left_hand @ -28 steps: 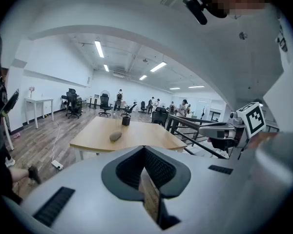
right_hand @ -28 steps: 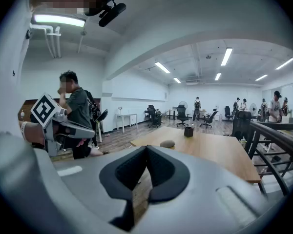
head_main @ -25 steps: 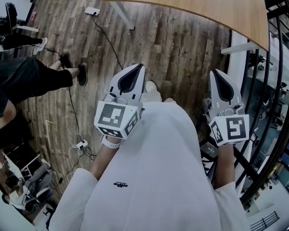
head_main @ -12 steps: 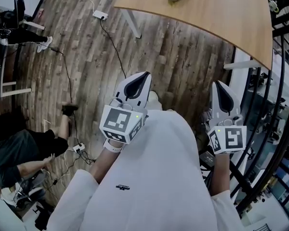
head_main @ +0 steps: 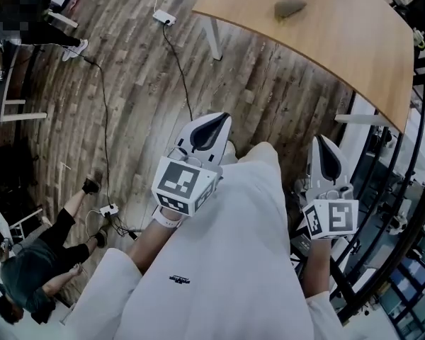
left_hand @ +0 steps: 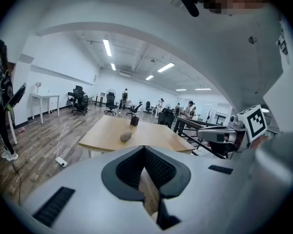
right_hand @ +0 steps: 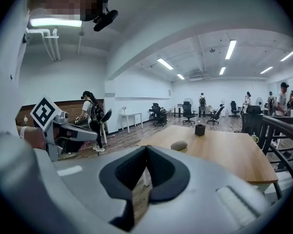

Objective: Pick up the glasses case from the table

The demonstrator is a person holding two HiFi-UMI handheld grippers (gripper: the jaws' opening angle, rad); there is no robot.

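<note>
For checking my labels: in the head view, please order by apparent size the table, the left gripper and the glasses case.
1. table
2. left gripper, enlarged by nearness to the camera
3. glasses case, far away

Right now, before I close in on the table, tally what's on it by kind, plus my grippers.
Glasses case, grey: 1
Dark container: 1
Grippers, both shut and empty: 2 (left gripper, right gripper)
Total: 4
Not counted: small pale item at the edge of the table, too small to tell.
</note>
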